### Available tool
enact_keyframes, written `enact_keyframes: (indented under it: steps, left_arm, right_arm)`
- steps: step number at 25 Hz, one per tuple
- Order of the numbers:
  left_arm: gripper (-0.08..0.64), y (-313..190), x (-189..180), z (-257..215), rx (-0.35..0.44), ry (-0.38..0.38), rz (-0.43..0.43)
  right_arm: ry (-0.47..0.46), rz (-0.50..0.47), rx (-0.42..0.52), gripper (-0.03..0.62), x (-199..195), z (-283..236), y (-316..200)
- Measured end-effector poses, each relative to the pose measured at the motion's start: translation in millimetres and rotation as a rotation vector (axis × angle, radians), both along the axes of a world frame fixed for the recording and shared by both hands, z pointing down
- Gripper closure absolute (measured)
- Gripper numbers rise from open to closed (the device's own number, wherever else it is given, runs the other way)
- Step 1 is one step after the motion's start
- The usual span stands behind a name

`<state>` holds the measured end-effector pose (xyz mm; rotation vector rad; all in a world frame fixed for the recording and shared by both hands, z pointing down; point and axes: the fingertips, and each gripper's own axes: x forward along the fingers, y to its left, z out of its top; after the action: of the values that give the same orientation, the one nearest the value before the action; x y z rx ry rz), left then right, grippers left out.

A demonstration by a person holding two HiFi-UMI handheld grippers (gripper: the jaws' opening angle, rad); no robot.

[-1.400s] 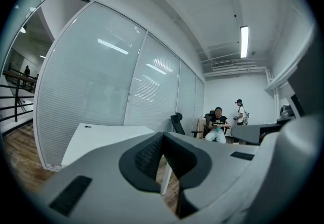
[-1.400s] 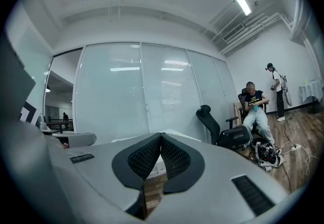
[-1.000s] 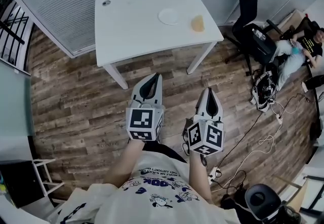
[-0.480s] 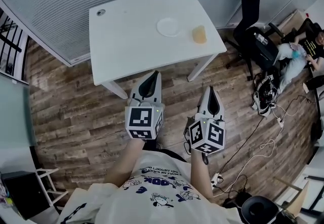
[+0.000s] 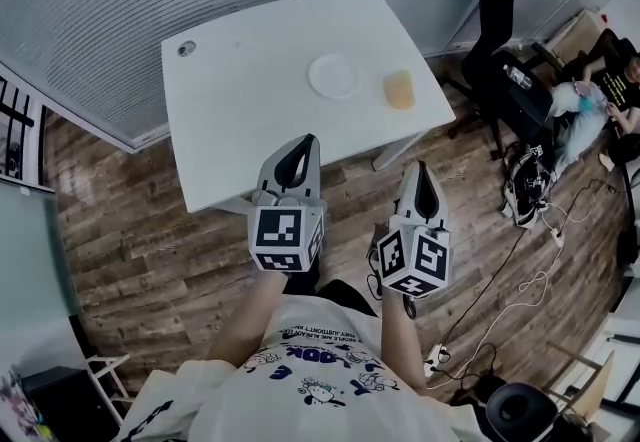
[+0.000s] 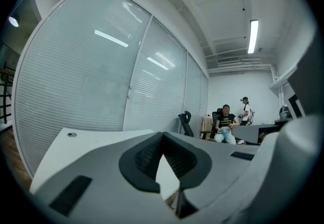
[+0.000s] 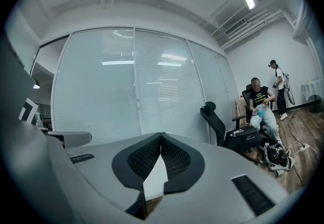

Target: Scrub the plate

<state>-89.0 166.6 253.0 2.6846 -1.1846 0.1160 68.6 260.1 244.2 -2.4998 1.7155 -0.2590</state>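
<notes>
Left gripper (image 5: 308,142): jaws clenched tip to tip, nothing between them; its own view confirms this. Right gripper (image 5: 421,168): same, pinched together and empty. I'm holding both side by side, pointing roughly level at the white table (image 5: 230,120). The left tips sit over the table's near edge and the right tips are just short of it.

The plate (image 5: 333,76) lies flat on the tabletop, ahead of both grippers and between their lines, well apart from either. It's small, white and looks bare. A yellowish sponge (image 5: 400,89) sits ahead of the right gripper, near the plate's right side but not touching it.

Neither gripper view shows the plate, only the table surface past the jaws. There's an office chair (image 5: 495,20) and a seated person (image 5: 600,90) far off to the right of the right gripper.
</notes>
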Motion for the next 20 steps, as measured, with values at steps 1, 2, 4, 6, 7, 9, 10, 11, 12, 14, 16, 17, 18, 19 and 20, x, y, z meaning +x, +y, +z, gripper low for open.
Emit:
enact_keyframes:
  steps: [1, 2, 4, 6, 7, 9, 10, 11, 12, 14, 16, 17, 18, 19, 20]
  left_arm:
    - [0.534, -7, 1, 1, -0.004, 0.0, 0.001]
    - [0.534, -13, 2, 3, -0.008, 0.0, 0.001]
    - [0.534, -23, 4, 5, -0.014, -0.001, 0.001]
    - [0.534, -33, 6, 8, -0.019, -0.002, 0.0]
    - [0.534, -37, 7, 9, -0.022, 0.0, -0.001]
    - [0.534, -46, 9, 12, -0.034, 0.004, -0.006]
    - [0.534, -50, 11, 13, -0.041, 0.006, -0.007]
    - [0.534, -53, 13, 14, -0.047, 0.006, -0.009]
    - [0.534, -57, 15, 16, -0.051, 0.005, -0.01]
    - [0.534, -63, 18, 19, -0.059, -0.001, -0.014]
    - [0.534, -70, 21, 24, -0.068, -0.006, -0.02]
    - [0.534, -74, 23, 27, -0.071, -0.008, -0.022]
    - [0.534, -78, 25, 29, -0.073, -0.01, -0.024]
    - [0.534, -82, 28, 30, -0.075, -0.011, -0.027]
    - [0.534, -87, 30, 31, -0.077, -0.011, -0.031]
  right_arm:
    - [-0.001, 0.003, -0.003, 0.586, 1, 1, -6]
    - [-0.003, 0.005, -0.006, 0.586, 2, 3, -11]
    - [-0.005, 0.007, -0.013, 0.586, 3, 5, -21]
    - [-0.004, 0.006, -0.02, 0.586, 5, 8, -31]
    - [-0.004, 0.004, -0.024, 0.586, 7, 9, -36]
    - [-0.004, 0.001, -0.033, 0.586, 10, 11, -45]
    - [-0.004, 0.0, -0.038, 0.586, 12, 11, -48]
    - [-0.004, 0.0, -0.042, 0.586, 14, 12, -52]
    - [-0.004, -0.001, -0.046, 0.586, 15, 12, -56]
    - [-0.005, -0.006, -0.052, 0.584, 18, 14, -64]
    - [-0.008, -0.011, -0.06, 0.584, 22, 18, -73]
    - [-0.009, -0.012, -0.065, 0.584, 25, 20, -77]
    - [-0.01, -0.013, -0.07, 0.584, 28, 23, -81]
    - [-0.011, -0.013, -0.074, 0.584, 32, 25, -86]
    - [-0.012, -0.014, -0.078, 0.584, 35, 27, -90]
